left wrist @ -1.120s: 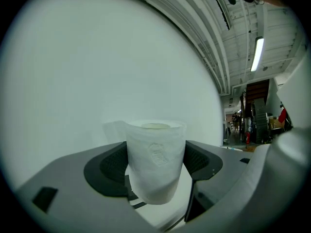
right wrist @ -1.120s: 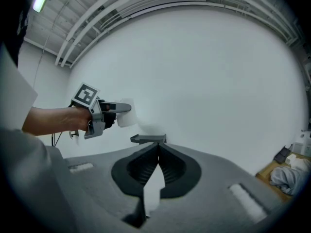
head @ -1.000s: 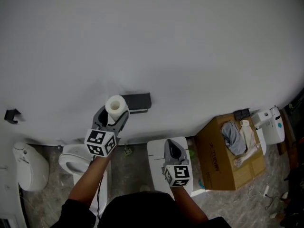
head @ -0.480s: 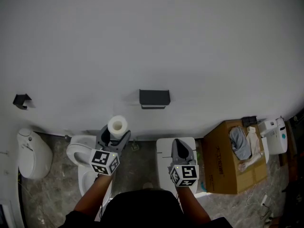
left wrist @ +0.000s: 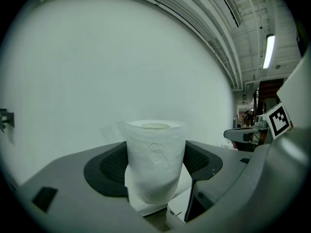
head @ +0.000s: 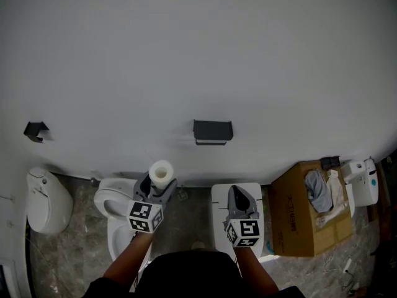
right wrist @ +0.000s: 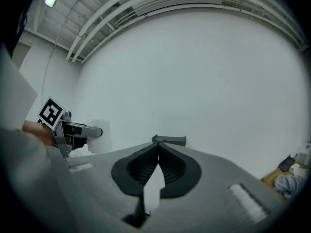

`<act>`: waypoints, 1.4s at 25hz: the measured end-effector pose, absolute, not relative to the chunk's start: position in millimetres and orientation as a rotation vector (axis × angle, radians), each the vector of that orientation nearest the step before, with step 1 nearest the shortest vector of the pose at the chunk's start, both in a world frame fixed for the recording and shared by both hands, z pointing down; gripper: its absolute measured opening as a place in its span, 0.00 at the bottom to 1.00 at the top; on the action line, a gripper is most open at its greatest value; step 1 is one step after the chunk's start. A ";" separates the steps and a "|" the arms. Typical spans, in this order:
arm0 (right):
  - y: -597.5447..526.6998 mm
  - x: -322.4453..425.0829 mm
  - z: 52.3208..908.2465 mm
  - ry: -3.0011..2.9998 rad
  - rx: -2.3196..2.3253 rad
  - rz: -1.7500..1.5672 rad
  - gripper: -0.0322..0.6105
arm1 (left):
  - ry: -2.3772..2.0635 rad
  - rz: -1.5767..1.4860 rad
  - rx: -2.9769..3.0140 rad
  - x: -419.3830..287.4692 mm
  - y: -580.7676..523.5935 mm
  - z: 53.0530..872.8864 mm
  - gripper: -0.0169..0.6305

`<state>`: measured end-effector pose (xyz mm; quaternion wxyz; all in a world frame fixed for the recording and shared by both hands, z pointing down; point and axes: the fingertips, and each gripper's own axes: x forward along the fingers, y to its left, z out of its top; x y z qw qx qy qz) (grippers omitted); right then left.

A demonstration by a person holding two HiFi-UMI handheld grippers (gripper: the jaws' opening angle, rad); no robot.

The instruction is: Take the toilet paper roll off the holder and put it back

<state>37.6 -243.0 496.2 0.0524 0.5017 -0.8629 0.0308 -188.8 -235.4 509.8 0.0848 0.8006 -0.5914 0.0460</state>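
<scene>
My left gripper (head: 159, 183) is shut on the white toilet paper roll (head: 162, 173), which stands upright between the jaws (left wrist: 155, 161). The dark holder (head: 213, 131) is fixed to the white wall, up and to the right of the roll and well apart from it; it also shows in the right gripper view as the dark holder (right wrist: 169, 140) just beyond the jaw tips. My right gripper (head: 239, 196) is shut with nothing in it, its jaws meeting at the tips (right wrist: 158, 147). In the right gripper view the held roll (right wrist: 96, 136) shows at the left.
A white toilet (head: 110, 205) sits below the left gripper, a white stool or bin (head: 218, 194) under the right one. A cardboard box (head: 298, 210) with cloth stands at the right, a white urinal-like fixture (head: 43, 200) at the left, a small dark wall bracket (head: 35, 130) above it.
My left gripper has pulled the roll down and away from the holder, toward me. The head view has shifted, so the holder now sits farther right and higher relative to the roll.
</scene>
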 end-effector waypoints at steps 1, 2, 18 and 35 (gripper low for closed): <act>-243.2 37.3 495.5 -2.625 1.528 0.092 0.05 | -1.763 0.134 2.390 -189.2 -236.3 508.1 0.55; -243.4 37.7 495.4 -2.626 1.532 0.093 0.05 | -1.762 0.131 2.396 -188.9 -237.6 505.8 0.55; -251.9 58.8 500.8 -2.623 1.534 0.116 0.05 | -1.660 0.096 2.664 -103.4 -337.0 414.1 0.55; -282.4 85.3 519.0 -2.601 1.524 0.206 0.05 | -1.595 0.051 2.640 -62.7 -482.2 471.4 0.55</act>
